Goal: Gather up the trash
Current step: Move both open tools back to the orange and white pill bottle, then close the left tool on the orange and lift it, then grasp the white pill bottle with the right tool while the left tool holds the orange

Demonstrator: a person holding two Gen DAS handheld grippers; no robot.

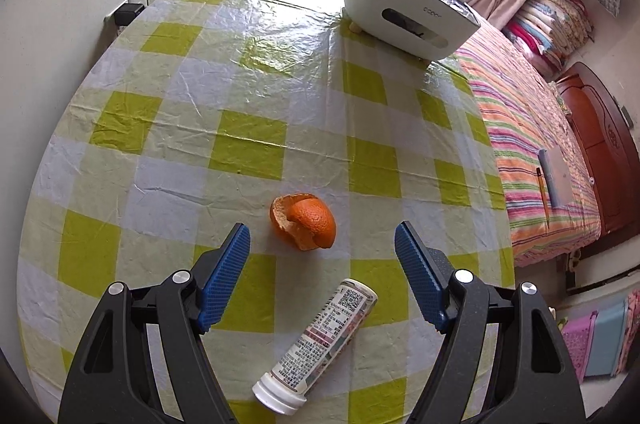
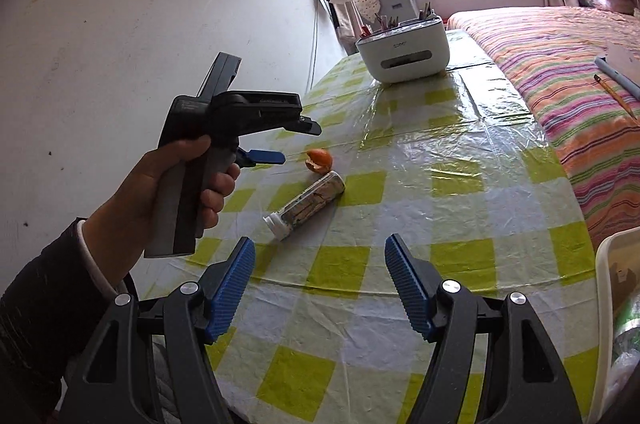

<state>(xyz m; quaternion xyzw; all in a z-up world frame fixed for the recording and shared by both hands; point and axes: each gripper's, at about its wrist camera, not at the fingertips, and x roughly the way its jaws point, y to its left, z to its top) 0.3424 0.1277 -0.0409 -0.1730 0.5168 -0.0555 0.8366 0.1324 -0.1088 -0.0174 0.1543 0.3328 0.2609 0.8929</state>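
Observation:
An orange peel [image 1: 304, 226] lies on the green-checked table, just ahead of my open left gripper [image 1: 322, 240]. A small labelled bottle with a white cap [image 1: 318, 348] lies on its side between and below the left fingers, apart from them. In the right wrist view the peel [image 2: 319, 159] and the bottle [image 2: 306, 205] lie mid-table, with the left gripper [image 2: 280, 143] held above and to their left. My right gripper [image 2: 320, 260] is open and empty, hovering over the near part of the table.
A white desk organiser with pens [image 1: 408, 11] stands at the table's far end, also in the right wrist view [image 2: 402, 53]. A striped bed [image 2: 560, 71] runs along the right side. A white bin rim [image 2: 604, 304] shows at the right edge. Wall on the left.

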